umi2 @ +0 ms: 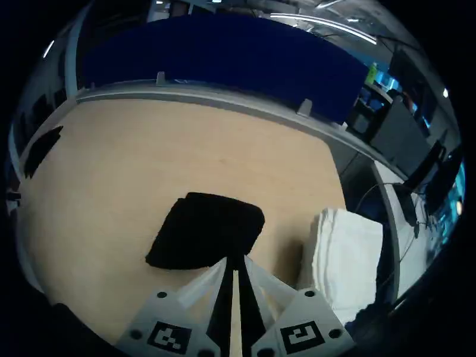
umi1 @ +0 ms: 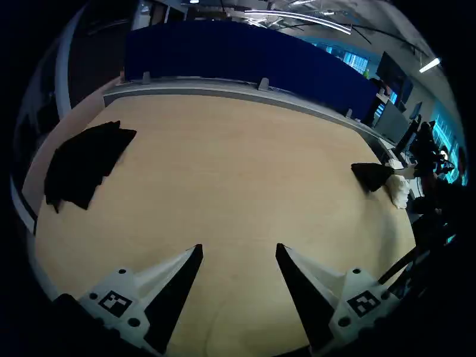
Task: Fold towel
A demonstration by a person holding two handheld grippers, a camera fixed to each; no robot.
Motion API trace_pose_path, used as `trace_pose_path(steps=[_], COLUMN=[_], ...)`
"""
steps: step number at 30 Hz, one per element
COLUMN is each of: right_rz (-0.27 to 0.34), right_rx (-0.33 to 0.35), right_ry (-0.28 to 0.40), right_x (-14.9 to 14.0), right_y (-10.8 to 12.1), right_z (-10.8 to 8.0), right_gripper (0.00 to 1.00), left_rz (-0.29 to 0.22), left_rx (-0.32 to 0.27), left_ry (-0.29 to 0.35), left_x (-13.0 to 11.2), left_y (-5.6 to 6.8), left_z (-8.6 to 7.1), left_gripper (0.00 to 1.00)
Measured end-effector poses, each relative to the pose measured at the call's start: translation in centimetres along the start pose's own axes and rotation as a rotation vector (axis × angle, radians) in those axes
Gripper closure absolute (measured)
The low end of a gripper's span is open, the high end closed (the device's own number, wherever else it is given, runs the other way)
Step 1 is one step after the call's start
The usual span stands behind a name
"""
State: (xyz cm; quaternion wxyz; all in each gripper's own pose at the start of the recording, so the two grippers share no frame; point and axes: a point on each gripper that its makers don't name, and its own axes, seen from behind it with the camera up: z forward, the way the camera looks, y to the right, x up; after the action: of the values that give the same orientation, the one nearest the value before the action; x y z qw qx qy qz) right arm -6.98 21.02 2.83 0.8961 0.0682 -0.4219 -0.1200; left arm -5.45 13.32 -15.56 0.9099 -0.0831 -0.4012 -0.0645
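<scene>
A black folded towel [umi2: 208, 232] lies flat on the pale wooden table [umi2: 178, 149] in the right gripper view. My right gripper [umi2: 235, 262] sits at its near edge, fingers drawn almost together and pinching that edge. The same towel [umi1: 370, 175] appears far off at the table's right rim in the left gripper view. My left gripper [umi1: 239, 247] hovers open over bare wood with nothing between its fingers. Another black towel [umi1: 83, 163], loosely folded, rests at the table's left side and also appears as a dark strip [umi2: 41, 149] in the right gripper view.
A stack of white towels [umi2: 348, 262] sits just right of the black towel, near the table's right edge, and shows as a white stack [umi1: 400, 190] in the left gripper view. A blue partition [umi1: 238, 53] runs along the far edge. Desks and monitors [umi1: 392, 119] stand beyond on the right.
</scene>
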Motion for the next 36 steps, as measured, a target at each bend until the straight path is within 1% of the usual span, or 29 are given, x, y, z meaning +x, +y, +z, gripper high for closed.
trace_pose_path(steps=[3,11,15,21,26,36], right_rz=[0.013,0.071,0.101,0.128,0.146,0.141], right_rx=[-0.013,-0.052,-0.051,-0.075,-0.079,-0.088], right_ry=[-0.031,-0.126,-0.156,-0.179,-0.182,-0.201], right_x=[-1.9,-7.3,-9.1,-10.4,-10.7,-11.3], right_y=[0.2,0.9,0.8,1.4,1.8,1.8], right_z=[-0.1,0.1,0.3,0.5,0.6,0.7], right_gripper=[0.95,0.95,0.95,0.95,0.95,0.95], left_rz=[-0.002,-0.001,0.002,0.01,0.015,0.017], left_rx=[0.002,0.007,0.009,0.008,0.007,0.005], left_ry=[0.0,0.001,0.001,-0.001,-0.002,-0.002], left_x=[-0.1,-0.2,-0.2,-0.1,-0.2,-0.2], left_y=[0.0,-0.1,-0.1,0.1,0.4,0.6], left_z=[-0.1,-0.5,-0.6,-0.5,-0.5,-0.4], left_gripper=[0.09,0.09,0.09,0.09,0.09,0.09])
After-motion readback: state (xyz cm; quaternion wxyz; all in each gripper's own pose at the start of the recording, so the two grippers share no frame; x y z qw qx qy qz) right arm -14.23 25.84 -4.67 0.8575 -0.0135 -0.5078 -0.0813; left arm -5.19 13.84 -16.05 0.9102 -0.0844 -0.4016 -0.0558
